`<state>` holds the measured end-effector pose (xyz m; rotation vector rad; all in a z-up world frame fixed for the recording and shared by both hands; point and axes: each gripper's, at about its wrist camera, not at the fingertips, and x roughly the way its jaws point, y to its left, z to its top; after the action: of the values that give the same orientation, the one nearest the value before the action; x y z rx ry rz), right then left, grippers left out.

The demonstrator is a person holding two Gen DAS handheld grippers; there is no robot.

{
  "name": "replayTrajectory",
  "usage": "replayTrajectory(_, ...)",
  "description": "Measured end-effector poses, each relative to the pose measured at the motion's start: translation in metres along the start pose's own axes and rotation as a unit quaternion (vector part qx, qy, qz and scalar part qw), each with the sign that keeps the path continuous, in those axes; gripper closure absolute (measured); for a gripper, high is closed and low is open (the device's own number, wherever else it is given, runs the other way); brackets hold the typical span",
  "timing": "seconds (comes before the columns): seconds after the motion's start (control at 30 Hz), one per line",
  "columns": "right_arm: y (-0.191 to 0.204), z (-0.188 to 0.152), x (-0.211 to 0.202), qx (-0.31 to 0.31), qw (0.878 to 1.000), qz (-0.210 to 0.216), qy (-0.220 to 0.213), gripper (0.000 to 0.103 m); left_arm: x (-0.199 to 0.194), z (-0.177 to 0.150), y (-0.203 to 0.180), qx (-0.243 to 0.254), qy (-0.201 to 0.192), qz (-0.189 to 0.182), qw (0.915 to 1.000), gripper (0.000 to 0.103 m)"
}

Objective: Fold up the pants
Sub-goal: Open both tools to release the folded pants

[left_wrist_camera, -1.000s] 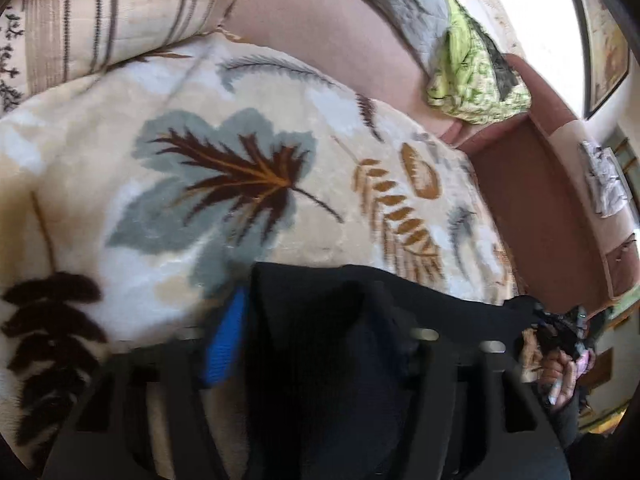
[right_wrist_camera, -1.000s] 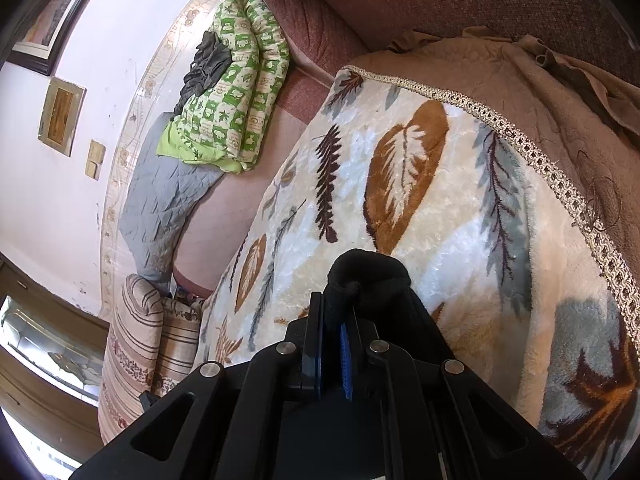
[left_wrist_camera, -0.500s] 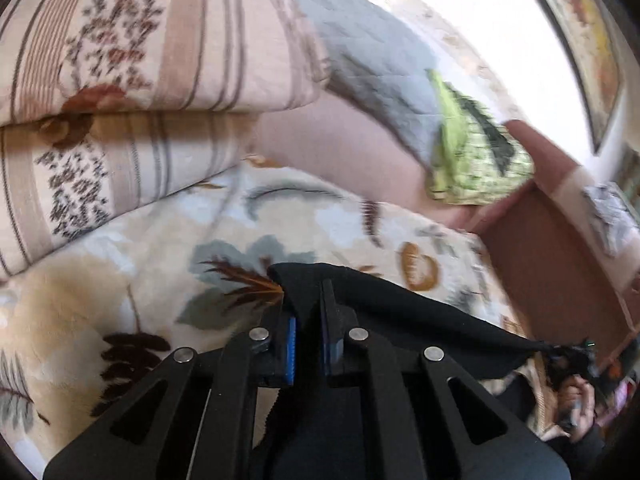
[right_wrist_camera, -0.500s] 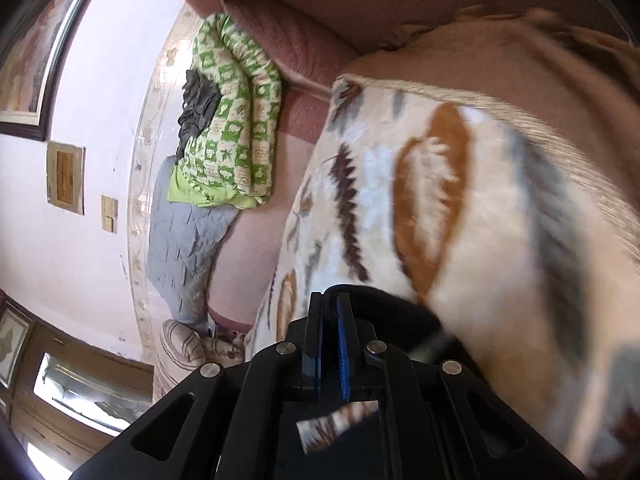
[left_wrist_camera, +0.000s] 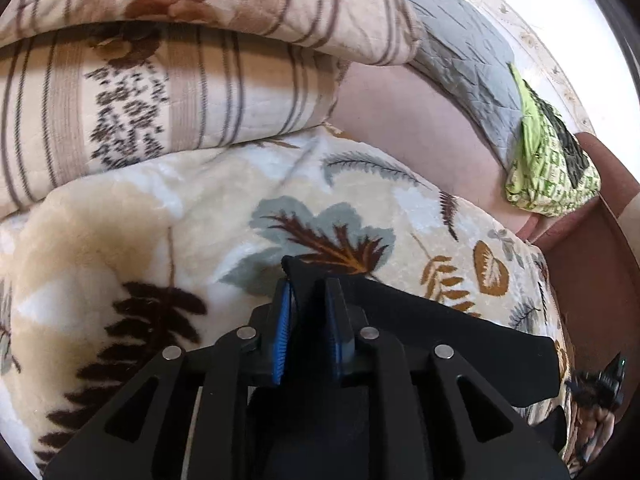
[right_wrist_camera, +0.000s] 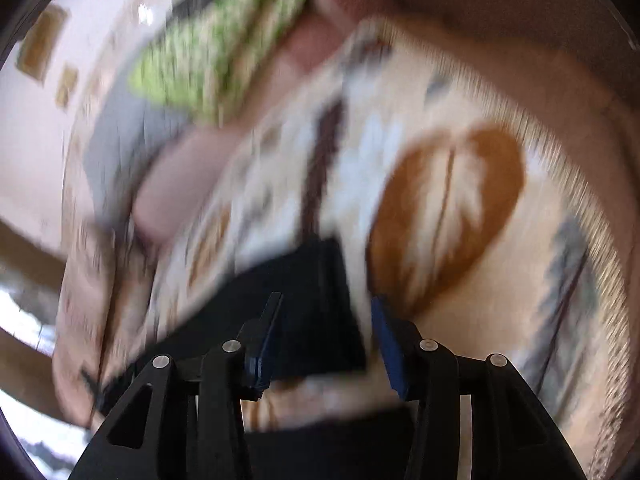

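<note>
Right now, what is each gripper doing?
Left gripper: jaws opening, a corner of the black pants between them.
Right gripper: jaws opening, pads clear of the pants.

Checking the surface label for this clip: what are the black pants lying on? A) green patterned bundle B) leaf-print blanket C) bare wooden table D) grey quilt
B: the pants lie spread on the leaf-print blanket; the grey quilt and green bundle sit farther back, apart from them.
</note>
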<state>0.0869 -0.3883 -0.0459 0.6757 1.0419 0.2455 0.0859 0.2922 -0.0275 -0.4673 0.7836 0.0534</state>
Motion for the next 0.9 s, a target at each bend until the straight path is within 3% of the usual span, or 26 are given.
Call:
replayTrajectory(0.07,0.008,-0.004,0.008,-0.045,0.998,-0.006,0.031,0.056,0.000,-0.004,0.006,-0.015,0.006,0.001,0.9999,0.085)
replayTrajectory(0.13,0.017,-0.010,0.024,-0.097,0.993,-0.040,0.059,0.056,-0.001,-0.009,0.014,-0.034,0.009,0.003,0.9994,0.076)
replayTrajectory(0.2,0.019,-0.013,0.029,-0.111,0.991,-0.050,0.050,0.061,-0.003,-0.012,0.019,-0.047,0.011,0.002,0.9988,0.070)
replayTrajectory(0.23,0.019,-0.011,0.027,-0.107,0.992,-0.048,0.040,0.067,-0.004,-0.013,0.022,-0.052,0.013,0.003,0.9985,0.069)
replayTrajectory(0.27,0.015,-0.009,0.025,-0.098,0.993,-0.052,0.033,0.092,-0.007,-0.015,0.023,-0.055,0.014,0.006,0.9984,0.068)
replayTrajectory(0.37,0.002,-0.006,0.018,-0.060,0.995,-0.077,0.018,0.100,-0.016,-0.018,0.027,-0.057,0.015,0.009,0.9982,0.065)
replayTrajectory(0.4,0.003,-0.005,0.017,-0.067,0.990,-0.120,0.009,0.103,-0.018,-0.019,0.028,-0.056,0.014,0.009,0.9983,0.063)
replayTrajectory(0.43,0.006,-0.003,0.017,-0.080,0.985,-0.154,0.001,0.103,-0.021,-0.020,0.029,-0.056,0.014,0.010,0.9983,0.062)
replayTrajectory(0.47,0.006,-0.003,0.014,-0.084,0.983,-0.163,-0.008,0.103,-0.023,-0.021,0.031,-0.056,0.014,0.013,0.9982,0.057)
replayTrajectory(0.57,0.015,-0.002,-0.002,-0.099,0.979,-0.170,-0.056,0.098,-0.030,-0.024,0.033,-0.059,0.009,0.020,0.9980,0.056)
replayTrajectory(0.67,0.056,-0.012,-0.016,-0.196,0.967,-0.117,-0.111,0.095,-0.044,-0.027,0.023,-0.058,-0.007,0.019,0.9981,0.053)
replayTrajectory(0.77,0.084,-0.031,0.002,-0.264,0.958,-0.077,-0.081,0.086,-0.064,-0.038,0.001,-0.036,-0.034,-0.002,0.9988,0.044)
replayTrajectory(0.9,0.095,-0.043,0.045,-0.306,0.948,-0.087,-0.027,0.086,-0.083,-0.059,-0.051,0.072,-0.043,-0.015,0.9963,0.040)
